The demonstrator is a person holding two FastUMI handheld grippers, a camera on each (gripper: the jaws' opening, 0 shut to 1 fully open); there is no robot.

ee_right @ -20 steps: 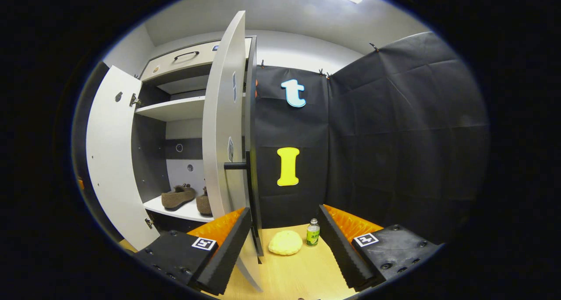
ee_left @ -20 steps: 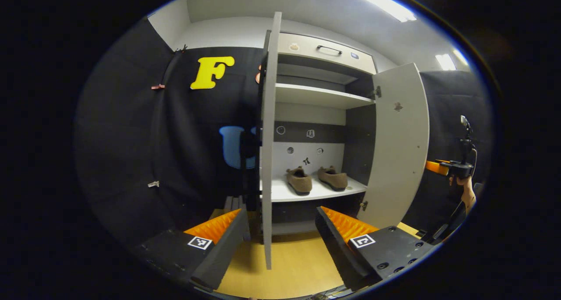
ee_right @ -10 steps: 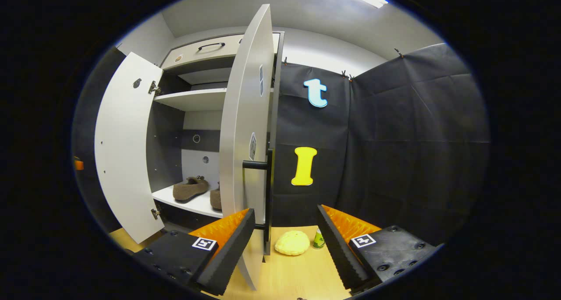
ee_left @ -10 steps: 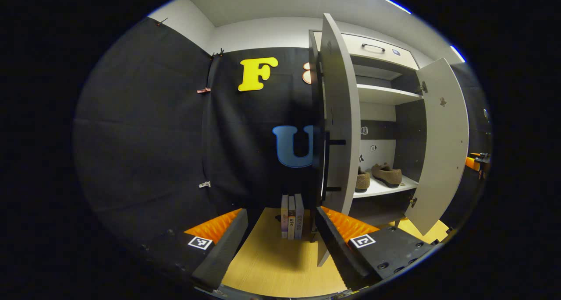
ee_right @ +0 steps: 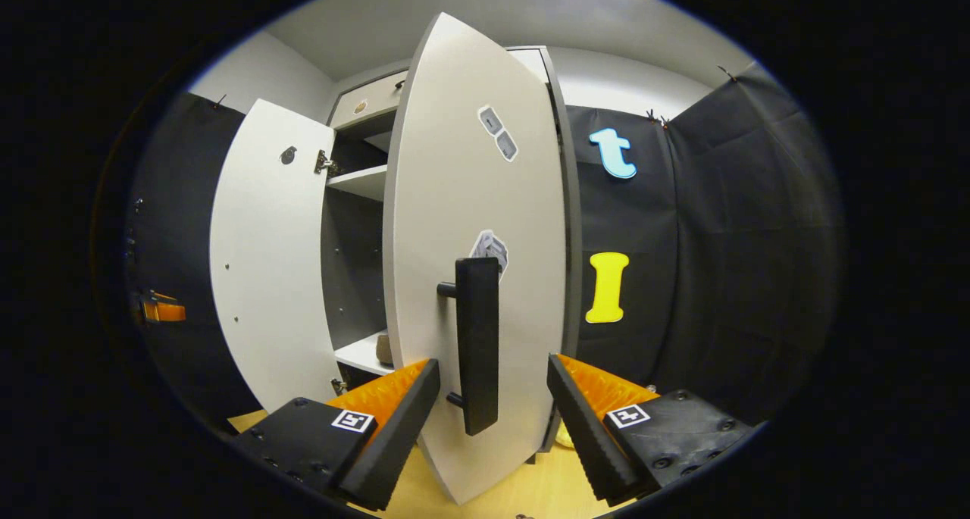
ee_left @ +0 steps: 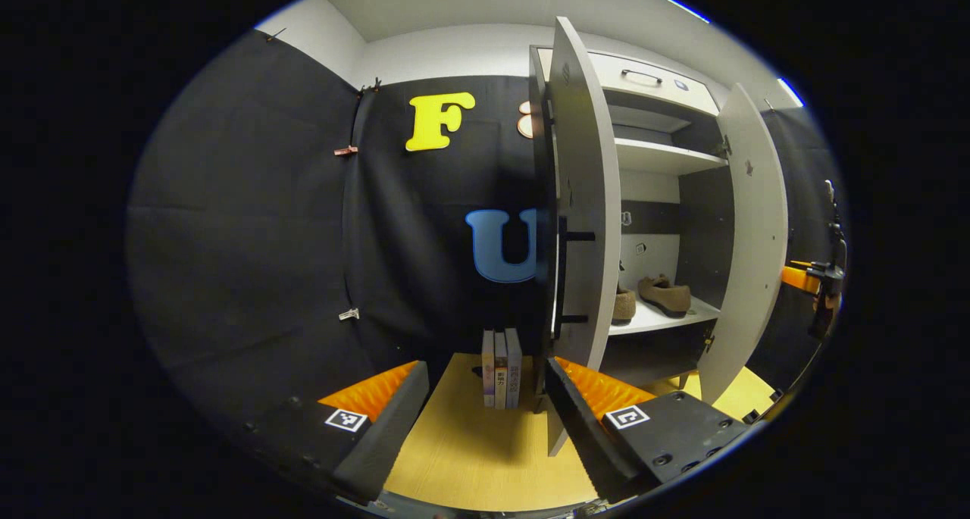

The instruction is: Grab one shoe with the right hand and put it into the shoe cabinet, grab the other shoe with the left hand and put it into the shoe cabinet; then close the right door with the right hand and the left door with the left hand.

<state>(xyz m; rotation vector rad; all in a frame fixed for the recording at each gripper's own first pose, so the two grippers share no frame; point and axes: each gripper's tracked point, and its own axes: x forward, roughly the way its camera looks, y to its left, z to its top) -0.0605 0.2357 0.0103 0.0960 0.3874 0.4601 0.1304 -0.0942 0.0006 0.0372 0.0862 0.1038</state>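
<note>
Two brown shoes [ee_left: 658,295] sit on the shoe cabinet's white shelf [ee_left: 661,318]; both pale doors ajar, right door [ee_right: 474,261] black-handled. Left gripper [ee_left: 485,409] and right gripper [ee_right: 492,413] gape, empty.

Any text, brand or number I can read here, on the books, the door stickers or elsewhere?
Book spines: there is print, but it is too small to read.
Door stickers: blurred, unreadable.
Drawer stickers: too small to read.
Square tags: a coded pattern, no words.
No text can be quoted from these views.
</note>
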